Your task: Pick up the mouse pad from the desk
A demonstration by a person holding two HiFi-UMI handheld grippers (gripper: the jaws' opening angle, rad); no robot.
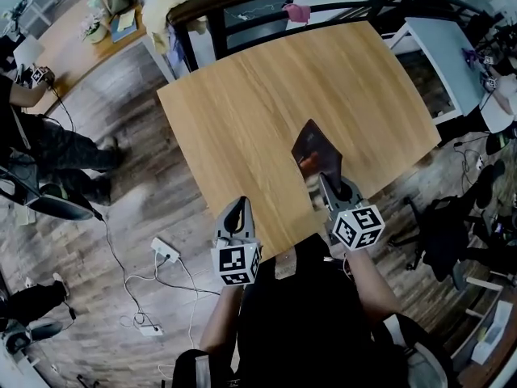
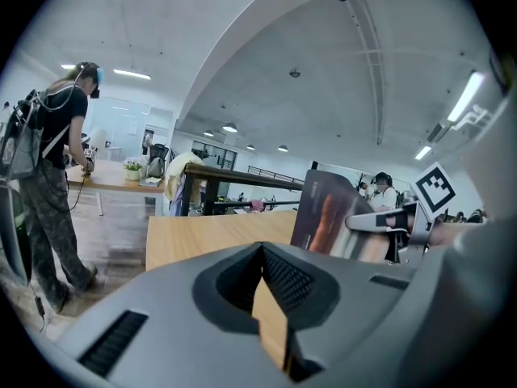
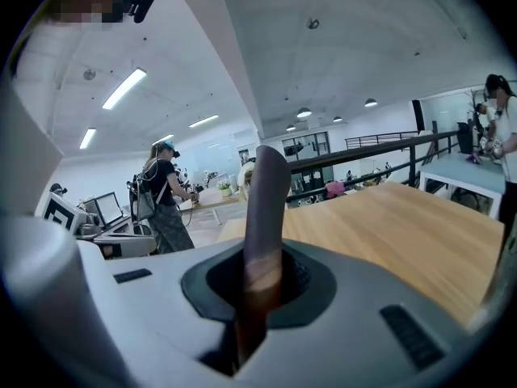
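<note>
The mouse pad [image 1: 315,146], dark brown with an orange patch, stands on edge above the wooden desk [image 1: 266,87], clear of its top. My right gripper [image 1: 326,178] is shut on its near edge. In the right gripper view the mouse pad [image 3: 265,208] rises edge-on between the jaws of the right gripper [image 3: 257,297]. My left gripper [image 1: 238,210] hangs at the desk's near edge, shut with nothing in it. In the left gripper view the jaws of the left gripper [image 2: 271,305] meet, and the mouse pad [image 2: 323,212] shows to the right.
A person [image 1: 48,148] in camouflage trousers stands at another desk on the left. A power strip [image 1: 165,252] and cables lie on the floor. A white table [image 1: 444,55] and an office chair [image 1: 444,233] are to the right. A dark railing [image 1: 242,2] runs behind the desk.
</note>
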